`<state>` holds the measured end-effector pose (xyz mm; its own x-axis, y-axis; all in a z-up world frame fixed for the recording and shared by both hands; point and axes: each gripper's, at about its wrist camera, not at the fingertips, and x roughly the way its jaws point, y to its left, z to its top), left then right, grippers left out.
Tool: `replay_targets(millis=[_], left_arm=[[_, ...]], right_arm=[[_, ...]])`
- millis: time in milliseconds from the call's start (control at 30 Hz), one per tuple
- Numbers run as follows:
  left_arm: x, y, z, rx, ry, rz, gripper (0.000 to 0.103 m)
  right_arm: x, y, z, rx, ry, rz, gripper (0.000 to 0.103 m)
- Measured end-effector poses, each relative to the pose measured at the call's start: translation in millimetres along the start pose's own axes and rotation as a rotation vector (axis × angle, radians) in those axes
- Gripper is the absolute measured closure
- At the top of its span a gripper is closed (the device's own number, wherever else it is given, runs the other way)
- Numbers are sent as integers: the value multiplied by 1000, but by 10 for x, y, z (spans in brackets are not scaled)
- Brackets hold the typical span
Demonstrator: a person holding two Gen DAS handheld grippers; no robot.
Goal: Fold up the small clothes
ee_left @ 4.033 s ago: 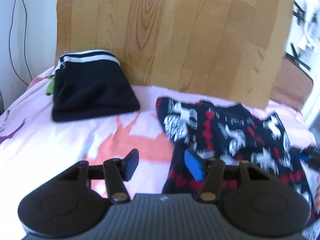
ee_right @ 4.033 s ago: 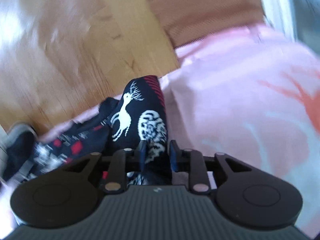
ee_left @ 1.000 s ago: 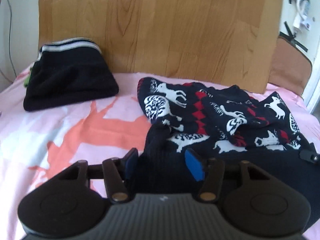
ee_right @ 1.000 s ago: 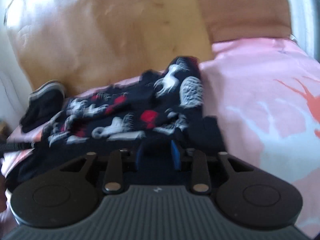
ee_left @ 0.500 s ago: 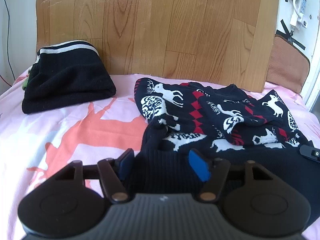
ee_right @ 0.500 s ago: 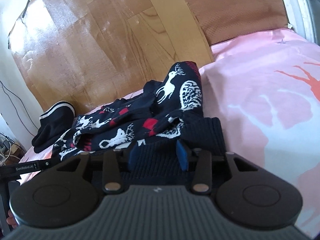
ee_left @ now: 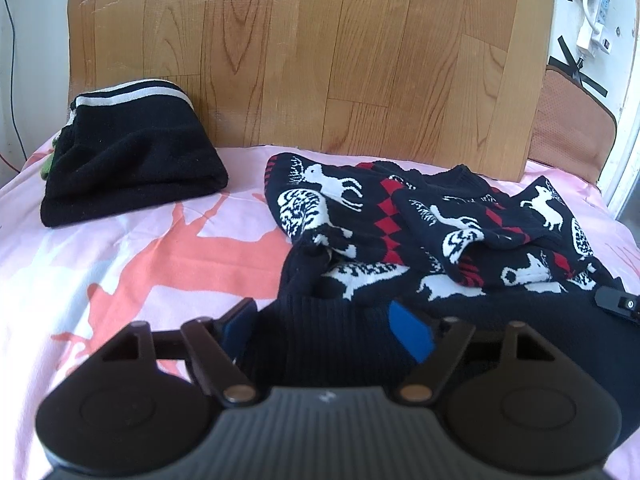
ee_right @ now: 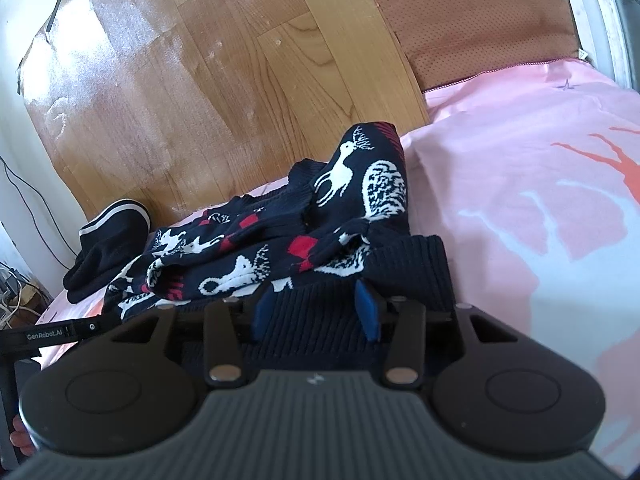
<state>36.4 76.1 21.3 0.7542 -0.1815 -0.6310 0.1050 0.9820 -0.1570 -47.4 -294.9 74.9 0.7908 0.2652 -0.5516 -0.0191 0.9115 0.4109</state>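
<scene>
Reindeer sweater (ee_left: 420,224) crumpled on pink sheet (ee_left: 120,260), left hand-held gripper (ee_left: 326,330) and right hand-held gripper (ee_right: 316,312) both spread wide over its hem

Sunlit wooden headboard (ee_left: 320,60) behind pink bedsheet (ee_left: 100,264).

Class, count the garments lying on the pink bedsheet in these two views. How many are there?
2. A deer-patterned sweater lies crumpled just ahead of both grippers, and a folded black garment with a white stripe sits by the wooden board. More may lie outside the views.
</scene>
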Motion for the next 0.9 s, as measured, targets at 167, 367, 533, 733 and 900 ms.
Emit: replay_targets(millis=[167,367,533,733,900], left_arm=[[1,-1,-1,0,1,4,22],[23,75,14,-39,20,5,15],[25,59,16,-27,22,11,15],[33,61,19,-23,25,9,14],[32,52,13,-24,24,11,14]], right_arm=[[-2,1,-1,1,0,-1,55],[-3,4,-1,1,0,-3,55],[-4,2,-1,3,1,-3,54],[-7,3,-3,4,0,-4,54],[-8,1,-2,4,1,-3,54]])
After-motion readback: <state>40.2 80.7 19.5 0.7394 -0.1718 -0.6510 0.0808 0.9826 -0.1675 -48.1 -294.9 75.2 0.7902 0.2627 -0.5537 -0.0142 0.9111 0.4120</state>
